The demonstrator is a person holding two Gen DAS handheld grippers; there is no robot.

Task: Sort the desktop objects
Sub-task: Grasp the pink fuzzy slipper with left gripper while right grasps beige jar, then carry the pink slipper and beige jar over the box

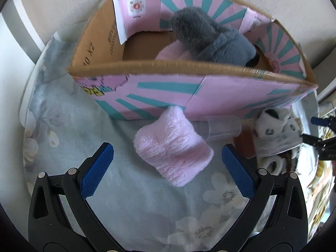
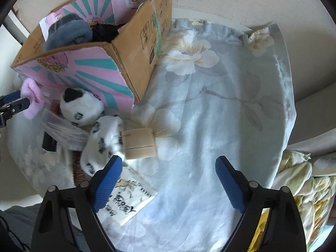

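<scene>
Looking along your left gripper [image 1: 168, 168], jaws wide, the pink slipper [image 1: 172, 147] lies between the fingertips, untouched, just before the box [image 1: 189, 92]. Your right gripper [image 2: 169, 180] – also wide, empty – hovers over cloth [image 2: 210, 126]; the beige case [image 2: 139, 143] lies just ahead-left.

Work surface: a round white table [image 2: 302, 77] draped with a pale blue-grey cloth printed with large cream and white blossoms [image 2: 220, 109], lit evenly by soft daylight. Beyond the table's rim lies a plain beige floor [image 1: 63, 4], crossed at upper left by a white strip. At lower right, crumpled yellow-patterned bedding [image 2: 304, 178] adjoins the table.
</scene>
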